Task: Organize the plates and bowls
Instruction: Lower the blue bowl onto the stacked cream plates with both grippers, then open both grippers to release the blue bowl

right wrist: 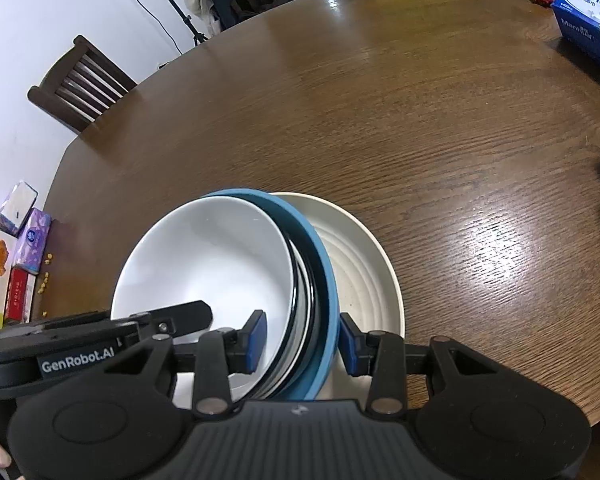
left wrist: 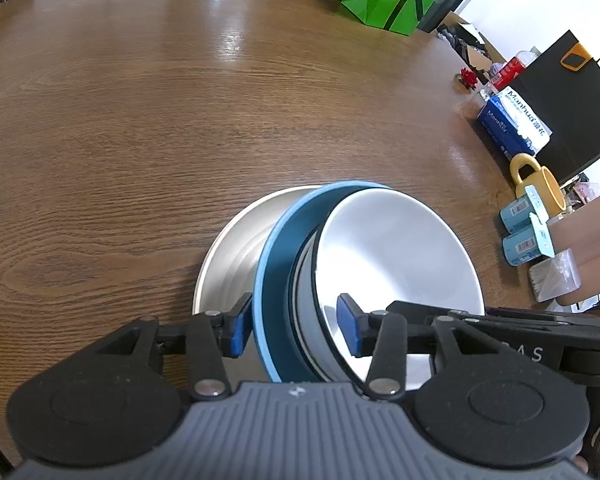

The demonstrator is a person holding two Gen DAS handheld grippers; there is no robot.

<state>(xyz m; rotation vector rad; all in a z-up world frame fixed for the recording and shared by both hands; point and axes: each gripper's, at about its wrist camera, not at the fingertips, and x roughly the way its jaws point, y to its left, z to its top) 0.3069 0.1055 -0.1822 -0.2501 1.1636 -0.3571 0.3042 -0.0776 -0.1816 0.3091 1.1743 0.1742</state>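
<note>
In the lower middle of both wrist views, a stack of nested dishes stands on a cream ridged plate [left wrist: 228, 248] on the brown wooden bench [left wrist: 140, 120]. The stack is a white bowl [left wrist: 396, 248] sitting inside a blue-rimmed bowl [left wrist: 274, 264], with at least one dark-edged dish between them; how many I cannot tell. The stack leans, and sits off-centre on the plate.

The left hand-held gripper [left wrist: 296, 330] straddles the near wall of the stack, one blue pad outside the blue rim and the other inside the white bowl. Both pads stand slightly clear of the walls, so I judge it open, not clamping. The right hand-held gripper [right wrist: 302, 340] spans the same walls from the other side. Its outer pad seems to be against the blue rim, but a gap shows at the inner pad, so whether it grips I cannot tell.

The main risk is the lean. If one hand-held gripper lets go or pulls away while the other holds loosely, the nested bowls may slide against each other, since the glazed surfaces look slick. They could then drop onto the plate with a knock, or shove it along the bench. A pad catching a rim on the way out might tip the white bowl. The mug [left wrist: 540, 188] and small cartons [left wrist: 528, 232] at the right edge look far enough away to be safe.
</note>
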